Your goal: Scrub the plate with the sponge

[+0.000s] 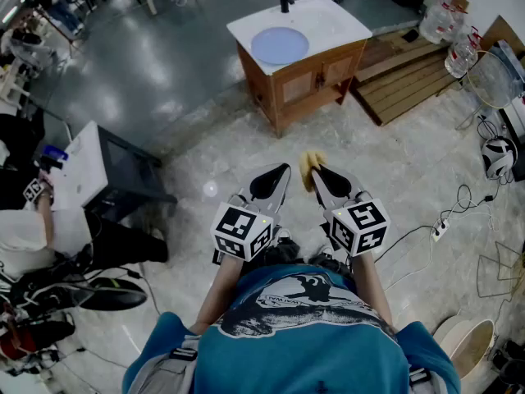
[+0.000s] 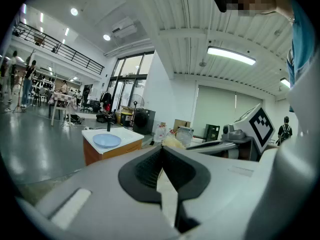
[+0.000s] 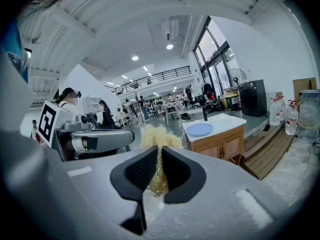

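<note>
While the right gripper (image 3: 160, 151) is clamped on the sponge (image 3: 159, 136) and the left gripper (image 2: 161, 149) is closed on nothing, the plate (image 1: 280, 45) lies well ahead, on the cabinet top (image 1: 338, 21) near its left edge. Judged step: approach. Next, carry the sponge to the plate.

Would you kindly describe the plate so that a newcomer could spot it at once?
Ahead on the floor stands a wooden cabinet with a white top. The plate lies flat on that top, near a dark tap, the only round pale blue thing there.
</note>
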A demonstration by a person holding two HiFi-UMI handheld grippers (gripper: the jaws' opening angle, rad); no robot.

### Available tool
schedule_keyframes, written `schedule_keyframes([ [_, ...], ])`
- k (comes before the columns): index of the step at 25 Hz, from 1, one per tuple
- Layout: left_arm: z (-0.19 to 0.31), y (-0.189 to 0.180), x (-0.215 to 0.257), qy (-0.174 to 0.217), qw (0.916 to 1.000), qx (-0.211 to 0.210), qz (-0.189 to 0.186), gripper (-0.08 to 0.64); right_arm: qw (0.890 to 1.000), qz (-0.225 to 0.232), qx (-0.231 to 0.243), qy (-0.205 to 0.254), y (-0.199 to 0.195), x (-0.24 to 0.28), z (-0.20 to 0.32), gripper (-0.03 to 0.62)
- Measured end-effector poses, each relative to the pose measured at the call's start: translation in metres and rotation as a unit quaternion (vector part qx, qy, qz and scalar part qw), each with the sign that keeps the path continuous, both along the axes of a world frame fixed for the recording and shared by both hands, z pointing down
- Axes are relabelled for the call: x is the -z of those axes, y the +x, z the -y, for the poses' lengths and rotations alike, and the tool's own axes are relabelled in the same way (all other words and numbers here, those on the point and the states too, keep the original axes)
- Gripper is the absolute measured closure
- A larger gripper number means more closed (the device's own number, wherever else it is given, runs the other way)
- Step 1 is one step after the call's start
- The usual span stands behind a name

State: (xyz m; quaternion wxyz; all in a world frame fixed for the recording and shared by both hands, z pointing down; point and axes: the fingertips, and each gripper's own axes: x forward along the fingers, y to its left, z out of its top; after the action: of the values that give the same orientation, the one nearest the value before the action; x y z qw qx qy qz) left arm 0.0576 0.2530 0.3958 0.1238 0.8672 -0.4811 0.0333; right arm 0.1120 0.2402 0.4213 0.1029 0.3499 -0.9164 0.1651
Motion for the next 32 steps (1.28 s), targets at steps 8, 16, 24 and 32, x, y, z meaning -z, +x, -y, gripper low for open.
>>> schedule_keyframes([
  [8,0.005,-0.019,-0.003,-0.001,1.0000,-0.008,-0.003,0.543,1.000,0.011,-0.013,0.001,-0.016,-0.002,0.005,0.565],
  [16,0.004,-0.031,-0.014,-0.001,0.9998,-0.020,-0.009,0.543,0.999,0.016,-0.025,-0.013,-0.025,-0.014,0.002,0.565],
  [24,0.016,-0.046,-0.019,-0.009,0.9998,-0.010,-0.015,0.544,0.999,0.014,-0.025,-0.027,-0.031,-0.019,0.012,0.565],
  [32,0.057,-0.041,-0.031,-0.030,0.9994,-0.007,-0.013,0.543,0.998,0.017,-0.031,-0.046,-0.021,-0.033,0.058,0.565],
])
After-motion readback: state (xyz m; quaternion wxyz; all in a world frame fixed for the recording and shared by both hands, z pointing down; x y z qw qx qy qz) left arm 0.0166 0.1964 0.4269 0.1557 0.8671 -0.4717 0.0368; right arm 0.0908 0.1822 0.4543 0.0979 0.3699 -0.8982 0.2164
